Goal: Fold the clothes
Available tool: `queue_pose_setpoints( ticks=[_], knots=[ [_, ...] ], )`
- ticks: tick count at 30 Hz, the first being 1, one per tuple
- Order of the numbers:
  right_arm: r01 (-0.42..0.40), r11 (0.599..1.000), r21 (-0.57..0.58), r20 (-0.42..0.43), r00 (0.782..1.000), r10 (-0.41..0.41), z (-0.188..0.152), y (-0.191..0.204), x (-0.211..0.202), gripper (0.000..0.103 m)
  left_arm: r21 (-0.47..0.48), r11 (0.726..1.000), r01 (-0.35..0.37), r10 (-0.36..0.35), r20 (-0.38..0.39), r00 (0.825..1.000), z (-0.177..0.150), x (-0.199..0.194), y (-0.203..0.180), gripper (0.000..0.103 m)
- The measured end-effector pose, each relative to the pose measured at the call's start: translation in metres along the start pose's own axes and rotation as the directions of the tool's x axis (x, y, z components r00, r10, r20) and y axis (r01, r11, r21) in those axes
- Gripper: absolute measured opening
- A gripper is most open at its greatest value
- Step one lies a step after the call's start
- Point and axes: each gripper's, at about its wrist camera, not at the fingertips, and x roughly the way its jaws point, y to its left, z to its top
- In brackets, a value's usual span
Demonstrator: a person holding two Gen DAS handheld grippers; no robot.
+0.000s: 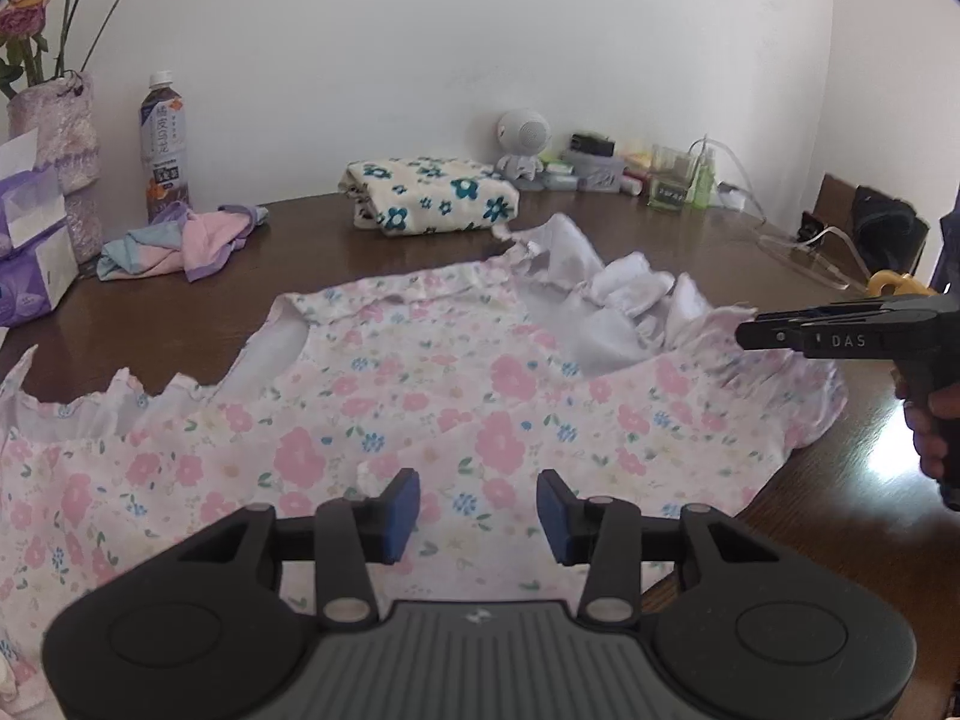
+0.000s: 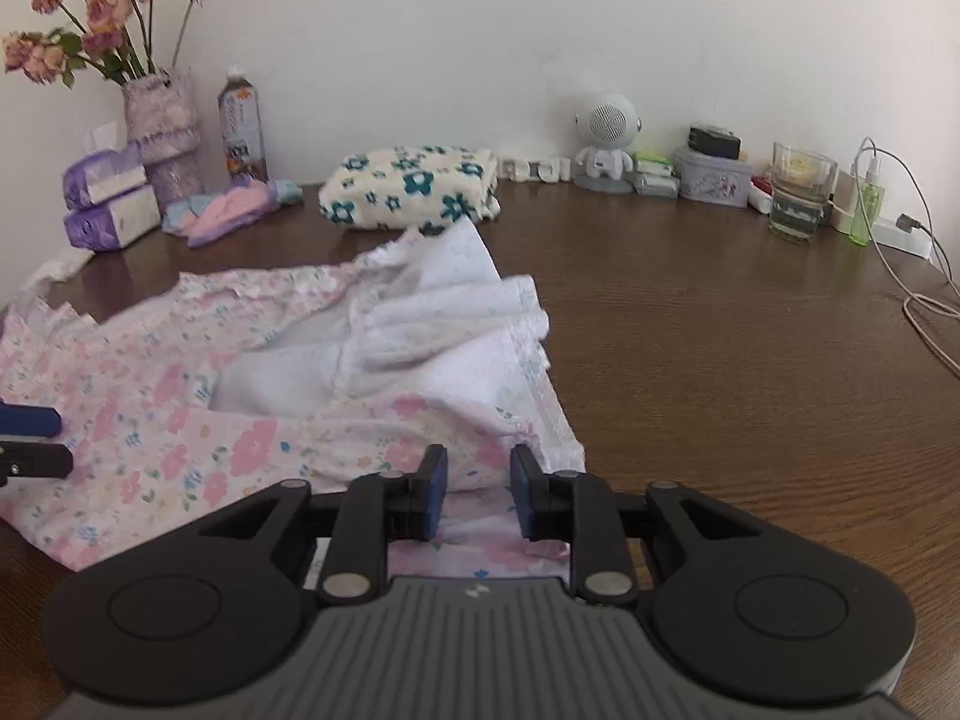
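left gripper point(image 1: 478, 515): fingers wide apart, empty, over pink floral cotton garment point(image 1: 420, 396) | garment: spread flat on dark wooden surface point(image 2: 720, 330), before folded cream blue-flowered cloth point(image 2: 414, 186) | right gripper point(image 2: 478, 495): fingers narrower, empty, at garment's right hem

I see 1 pink floral garment point(image 1: 420, 396) spread flat on the table point(image 2: 720, 360), its white lining bunched at the far edge, 1 sleeve folded inward.
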Motion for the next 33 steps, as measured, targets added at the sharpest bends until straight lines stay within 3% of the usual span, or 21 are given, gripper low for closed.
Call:
queue_pose_setpoints(
  ticks=[1, 4, 6, 10, 15, 18, 20, 21, 23, 24, 25, 29, 33],
  knots=[
    [-0.009, 1.000, -0.021, 0.021, 1.000, 0.010, 0.013, 0.000, -0.003, 0.047, 0.010, 1.000, 0.015, -0.015, 0.015, 1.000, 0.012, -0.006, 0.002, 0.042],
    [-0.025, 0.995, -0.092, 0.051, 0.998, 0.030, 0.056, 0.003, -0.001, 0.049, 0.089, 0.996, 0.004, -0.007, 0.031, 0.999, 0.054, -0.011, 0.002, 0.043],
    [-0.036, 0.990, -0.133, 0.025, 0.999, 0.040, 0.090, 0.006, 0.017, 0.051, 0.129, 0.992, -0.008, 0.008, 0.005, 1.000, 0.078, 0.002, 0.006, 0.045],
    [-0.083, 0.991, -0.105, -0.109, 0.992, 0.072, 0.146, 0.011, 0.087, 0.054, 0.123, 0.992, -0.030, 0.039, -0.070, 0.997, 0.090, 0.048, 0.028, 0.045],
    [-0.065, 0.993, -0.094, -0.263, 0.964, 0.038, 0.177, 0.032, 0.186, 0.053, 0.119, 0.991, -0.058, 0.077, -0.163, 0.984, 0.106, 0.105, 0.056, 0.043],
    [-0.033, 0.992, -0.122, -0.336, 0.942, -0.010, 0.175, 0.040, 0.225, 0.053, 0.118, 0.990, -0.075, 0.100, -0.219, 0.971, 0.115, 0.139, 0.072, 0.028],
    [-0.012, 0.989, -0.144, -0.375, 0.926, -0.044, 0.172, 0.045, 0.246, 0.053, 0.118, 0.990, -0.079, 0.106, -0.246, 0.963, 0.120, 0.157, 0.082, 0.025],
    [-0.010, 0.989, -0.149, -0.389, 0.920, -0.049, 0.170, 0.045, 0.251, 0.050, 0.120, 0.990, -0.068, 0.096, -0.245, 0.965, 0.120, 0.157, 0.083, 0.025],
    [-0.011, 0.988, -0.154, -0.414, 0.909, -0.055, 0.166, 0.044, 0.258, 0.032, 0.124, 0.991, -0.048, 0.078, -0.245, 0.966, 0.119, 0.158, 0.086, 0.024],
    [-0.014, 0.989, -0.149, -0.418, 0.907, -0.050, 0.165, 0.042, 0.258, 0.016, 0.130, 0.991, -0.044, 0.075, -0.245, 0.967, 0.119, 0.157, 0.086, 0.024],
    [-0.019, 0.990, -0.142, -0.419, 0.907, -0.043, 0.164, 0.041, 0.258, 0.007, 0.135, 0.990, -0.042, 0.074, -0.241, 0.968, 0.118, 0.157, 0.086, 0.024],
    [-0.020, 0.998, -0.059, -0.341, 0.940, -0.002, 0.168, 0.023, 0.233, 0.003, 0.125, 0.992, -0.034, 0.062, -0.225, 0.972, 0.115, 0.155, 0.087, 0.024],
    [-0.084, 0.995, 0.048, -0.241, 0.966, 0.093, 0.166, -0.001, 0.184, 0.002, 0.107, 0.994, -0.028, 0.050, -0.212, 0.976, 0.113, 0.154, 0.090, 0.024]
  ],
)
